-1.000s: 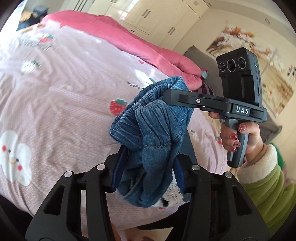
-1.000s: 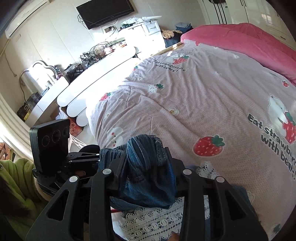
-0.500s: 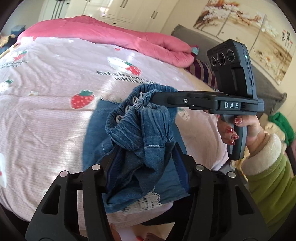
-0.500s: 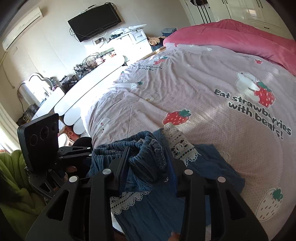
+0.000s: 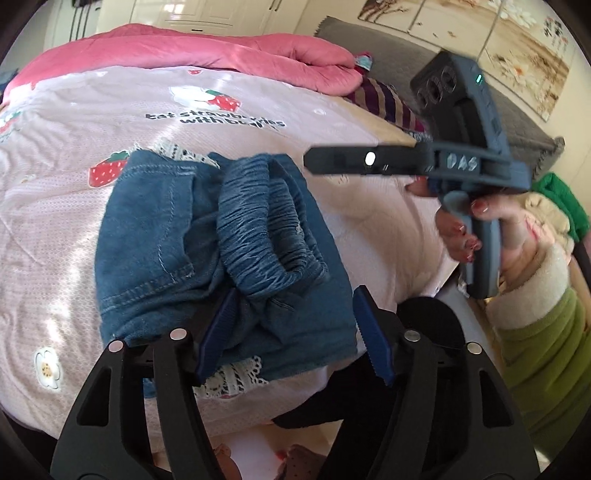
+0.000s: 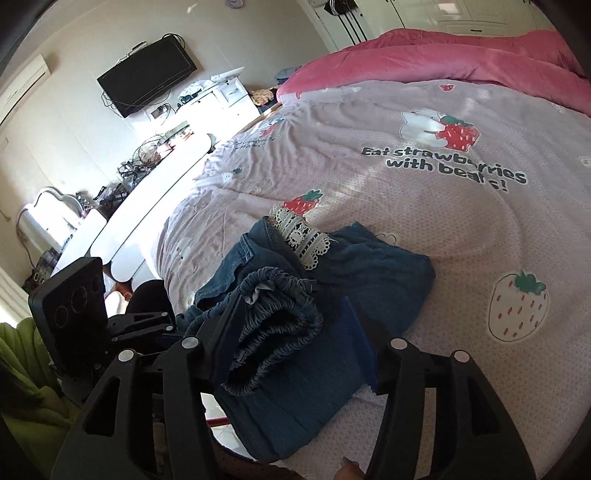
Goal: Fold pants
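**A:** Letting go, by the look of it. The denim pants [image 5: 221, 251] lie folded over on the pink strawberry-print quilt [image 5: 66, 206], near its front edge, the gathered waistband [image 5: 266, 236] on top and white lace trim [image 6: 303, 236] peeking out at the far end.

**B:** And the tools?

**A:** The left gripper [image 5: 291, 332] has its jaws opening, blue pads standing off the cloth on both sides, with the waistband end between them. The right gripper [image 6: 291, 332] is opening too; the waistband sits between its fingers and leans against the left one, not pinched.

**B:** So the fold is laid. Next?

**A:** I'd judge both need to draw clear without dragging the waistband, which sits bunched and loose. Then another fold or a smoothing pass, since the bundle is lumpy.

**B:** The room?

**A:** A bed with a rose-pink blanket [image 6: 461, 55] heaped at the far side, a wall television [image 6: 147, 81], a cluttered white dresser [image 6: 214, 96], wardrobe doors [image 5: 192, 14], and a painting [image 5: 517, 48] over a grey headboard.
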A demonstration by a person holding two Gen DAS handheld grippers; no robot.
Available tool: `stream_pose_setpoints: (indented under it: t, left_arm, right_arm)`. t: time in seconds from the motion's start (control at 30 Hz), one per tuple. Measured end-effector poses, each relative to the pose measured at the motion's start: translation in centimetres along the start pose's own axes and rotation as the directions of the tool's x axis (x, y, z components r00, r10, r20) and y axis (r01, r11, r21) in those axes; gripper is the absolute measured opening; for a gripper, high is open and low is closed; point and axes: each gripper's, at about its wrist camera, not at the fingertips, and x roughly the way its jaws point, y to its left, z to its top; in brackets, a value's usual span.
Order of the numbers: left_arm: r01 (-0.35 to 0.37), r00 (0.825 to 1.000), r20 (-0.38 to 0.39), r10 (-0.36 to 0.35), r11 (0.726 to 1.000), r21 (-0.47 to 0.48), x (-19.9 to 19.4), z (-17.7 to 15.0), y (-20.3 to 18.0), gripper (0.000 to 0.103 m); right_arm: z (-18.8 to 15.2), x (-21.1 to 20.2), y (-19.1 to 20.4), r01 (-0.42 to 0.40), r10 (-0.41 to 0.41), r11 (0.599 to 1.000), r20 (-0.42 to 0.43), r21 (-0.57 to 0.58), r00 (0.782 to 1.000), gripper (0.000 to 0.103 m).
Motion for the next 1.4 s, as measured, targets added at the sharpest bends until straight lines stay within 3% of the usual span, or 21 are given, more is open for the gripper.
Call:
stream_pose_setpoints:
  t: [0.2, 0.3, 0.4, 0.53, 0.63, 0.77, 0.83, 0.97, 1.13, 1.2, 1.3, 1.37, 1.4]
  left_arm:
    - [-0.010, 1.000, -0.009, 0.010, 1.000, 0.017, 0.4, -0.6, -0.5, 0.056]
    - [-0.007, 1.000, -0.012, 0.007, 1.000, 0.017, 0.4, -0.9, -0.3, 0.056]
    - [0.008, 1.000, -0.017, -0.007, 1.000, 0.012, 0.5, -1.3, -0.1, 0.056]
    - [0.051, 0.998, -0.021, -0.052, 0.999, -0.005, 0.0, -1.1, 0.2, 0.059]
    - [0.119, 0.993, -0.007, -0.119, 0.992, -0.036, -2.3, -0.7, 1.0, 0.074]
    - [0.054, 0.995, 0.085, -0.047, 0.995, -0.078, -6.5, 0.7, 4.2, 0.084]
    - [-0.017, 0.993, 0.116, 0.029, 0.995, -0.102, -8.0, 1.8, 6.2, 0.087]
    - [-0.108, 0.983, 0.131, 0.125, 0.986, -0.129, -9.2, 3.9, 8.7, 0.093]
    - [-0.152, 0.980, 0.114, 0.165, 0.982, -0.110, -8.2, 6.3, 9.4, 0.093]
    - [-0.151, 0.982, 0.102, 0.162, 0.982, -0.110, -7.6, 7.0, 10.0, 0.093]
    - [-0.125, 0.990, 0.051, 0.130, 0.987, -0.100, -5.0, 7.9, 10.2, 0.092]
    - [-0.115, 0.993, 0.013, 0.117, 0.989, -0.094, -3.4, 8.1, 10.4, 0.070]
    - [-0.109, 0.994, -0.006, 0.109, 0.990, -0.088, -2.7, 8.1, 10.5, 0.064]
  right_arm:
    - [0.9, 2.5, 1.7, 0.055, -0.054, 0.998, -0.043, 0.010, 0.998, 0.057]
    - [0.7, 4.6, 1.2, 0.159, -0.160, 0.987, -0.120, -0.017, 0.980, 0.057]
    - [-0.2, 5.6, 0.1, 0.208, -0.207, 0.978, -0.157, -0.009, 0.966, 0.057]
    - [-0.7, 4.0, 0.3, 0.183, -0.179, 0.983, -0.110, 0.029, 0.978, 0.060]
    - [-0.5, 1.0, 1.7, 0.173, -0.172, 0.985, -0.030, 0.005, 0.985, 0.061]
    - [-1.4, -2.5, 3.6, 0.186, -0.183, 0.982, 0.066, -0.042, 0.981, 0.067]
    - [-2.1, -3.5, 4.6, 0.194, -0.187, 0.979, 0.096, -0.068, 0.978, 0.068]
    - [-3.7, -4.6, 7.5, 0.193, -0.172, 0.969, 0.139, -0.152, 0.975, 0.075]
    - [-4.8, -3.7, 12.8, 0.153, -0.113, 0.935, 0.140, -0.319, 0.984, 0.076]
    - [-5.4, -2.4, 15.0, 0.125, -0.089, 0.906, 0.107, -0.403, 0.990, 0.076]
    - [-6.0, 0.8, 17.4, 0.116, -0.121, 0.852, 0.025, -0.510, 0.992, 0.076]
    - [-6.3, 3.0, 18.3, 0.120, -0.151, 0.814, -0.008, -0.568, 0.989, 0.074]
    - [-6.3, 3.9, 18.4, 0.119, -0.162, 0.804, -0.021, -0.582, 0.987, 0.073]
